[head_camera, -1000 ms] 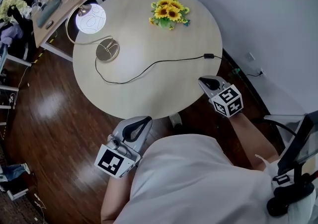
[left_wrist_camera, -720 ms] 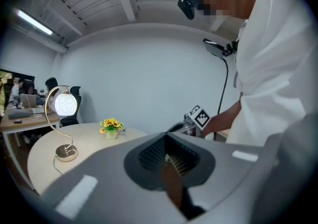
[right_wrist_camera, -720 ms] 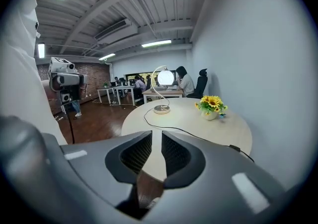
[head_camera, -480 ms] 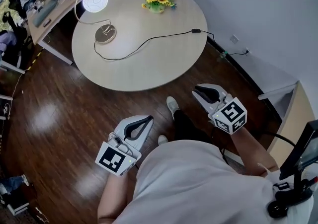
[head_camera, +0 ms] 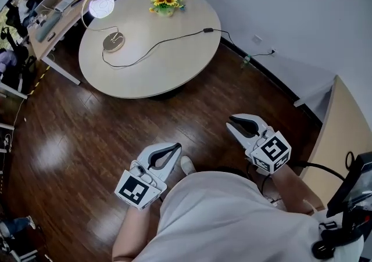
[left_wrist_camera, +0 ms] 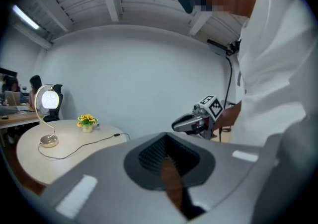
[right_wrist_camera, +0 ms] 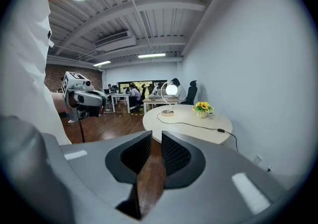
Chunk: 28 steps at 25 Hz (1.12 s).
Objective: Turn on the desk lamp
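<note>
Floorboards [head_camera: 70, 139] of dark wood fill the room, with a round pale table [head_camera: 145, 75] standing near a white wall. A person in a white shirt [head_camera: 232, 214] stands well apart from the table, holding both tools low over the floor. The left gripper [head_camera: 174, 147] has its jaws pressed together at the tips, with nothing between them. The right gripper [head_camera: 231, 120] has its jaws a narrow slit apart, with only floor showing through the gap. Neither tool is near the table.

The desk lamp [head_camera: 102, 6] stands at the table's left edge, its round head glowing white above a curved stem and a disc base. A black cord [head_camera: 157, 45] runs from the base across the tabletop, over the right edge and down to a wall socket [head_camera: 256, 39]. A small pot of yellow flowers [head_camera: 165, 0] sits at the table's far edge, well apart from the lamp.
</note>
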Available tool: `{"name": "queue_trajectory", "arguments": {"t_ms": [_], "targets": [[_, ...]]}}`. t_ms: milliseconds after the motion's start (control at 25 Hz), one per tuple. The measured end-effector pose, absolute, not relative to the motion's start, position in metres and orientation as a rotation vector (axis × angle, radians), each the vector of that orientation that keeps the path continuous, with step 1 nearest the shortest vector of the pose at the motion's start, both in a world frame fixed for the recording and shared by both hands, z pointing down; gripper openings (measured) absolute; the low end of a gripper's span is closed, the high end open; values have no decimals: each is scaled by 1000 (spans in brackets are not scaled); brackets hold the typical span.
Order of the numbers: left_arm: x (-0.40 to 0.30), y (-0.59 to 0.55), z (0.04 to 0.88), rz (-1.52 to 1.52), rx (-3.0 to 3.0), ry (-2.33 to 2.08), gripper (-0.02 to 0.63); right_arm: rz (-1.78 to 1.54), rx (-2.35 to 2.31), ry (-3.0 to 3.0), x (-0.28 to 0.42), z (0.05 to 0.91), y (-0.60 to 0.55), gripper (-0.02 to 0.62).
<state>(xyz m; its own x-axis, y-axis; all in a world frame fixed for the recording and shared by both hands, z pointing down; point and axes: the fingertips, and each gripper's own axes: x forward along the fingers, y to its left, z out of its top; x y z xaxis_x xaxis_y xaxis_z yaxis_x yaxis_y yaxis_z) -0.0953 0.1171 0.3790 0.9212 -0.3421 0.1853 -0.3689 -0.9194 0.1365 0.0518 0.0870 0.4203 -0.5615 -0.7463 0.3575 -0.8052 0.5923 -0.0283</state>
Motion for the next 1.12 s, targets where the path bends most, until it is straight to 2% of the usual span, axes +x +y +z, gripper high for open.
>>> {"name": "queue_trajectory", "arguments": {"t_ms": [560,800,1120], "targets": [[10,287,370,263,2925,-512,17,313,1326,-2588,145,415,275,61],[18,342,377,317,2925,-475,17,287,1369,-2602,157,409,322,61],[12,357,349,259,2976,-420,17,201,1449,-2594,146,380,338,61]]}}
